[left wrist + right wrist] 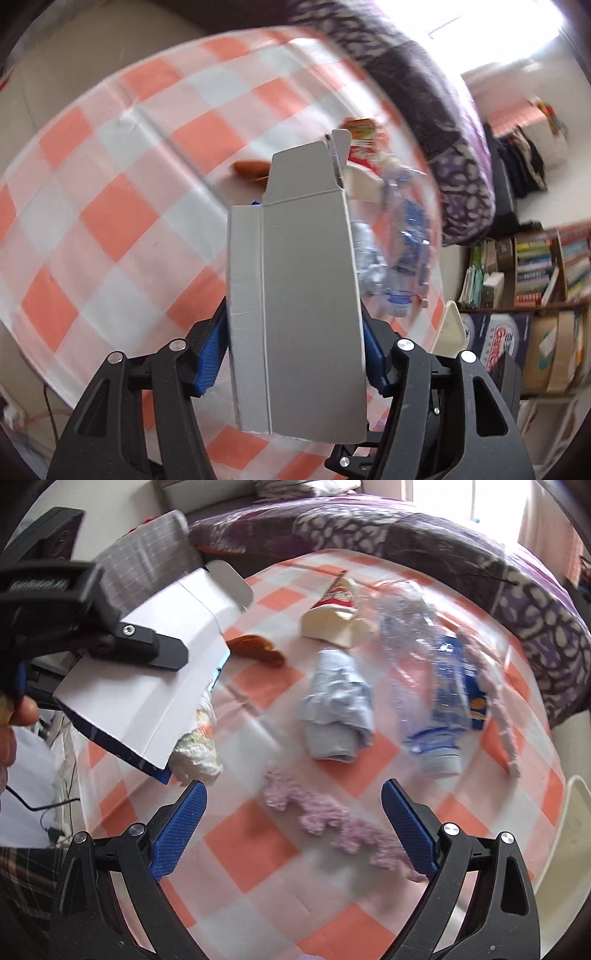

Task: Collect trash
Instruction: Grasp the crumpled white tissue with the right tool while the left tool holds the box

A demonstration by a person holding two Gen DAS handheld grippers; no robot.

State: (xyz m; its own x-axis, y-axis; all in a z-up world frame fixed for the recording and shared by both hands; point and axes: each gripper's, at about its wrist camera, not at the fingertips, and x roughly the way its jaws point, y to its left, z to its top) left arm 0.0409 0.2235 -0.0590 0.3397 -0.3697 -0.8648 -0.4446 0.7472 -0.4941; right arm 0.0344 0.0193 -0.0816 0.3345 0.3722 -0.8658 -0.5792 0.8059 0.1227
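My left claw (295, 354) grips a flattened grey carton (295, 295), its blue pads pressed against both long edges, and the carton stands clear above the checked surface (110, 221). Seen from my right side, that carton (155, 672) hangs over the left edge of the surface, with a crumpled white bag (199, 746) just beneath its lower corner. My right claw (295, 830) stands wide open with nothing between its pads, hovering over a pink fluffy strip (332, 823).

The rest of the trash lies spread ahead: a wad of blue paper (336, 716) near the middle, a crushed plastic bottle (428, 686) to its right, a cream and red wrapper (336, 616) beyond, and an orange peel (258, 650) close to the carton.

I judge the step in hand to be carrying the carton off while lining up my right claw for the next piece. To do it well, I should keep the left grip firm, since thin card can buckle and slip. For the right claw, the fluffy strip is limp, so I should come straight down across its thickest part and pinch low, near the cloth, without snagging the cloth itself. The pictures are blurred, so finer detail I cannot tell.
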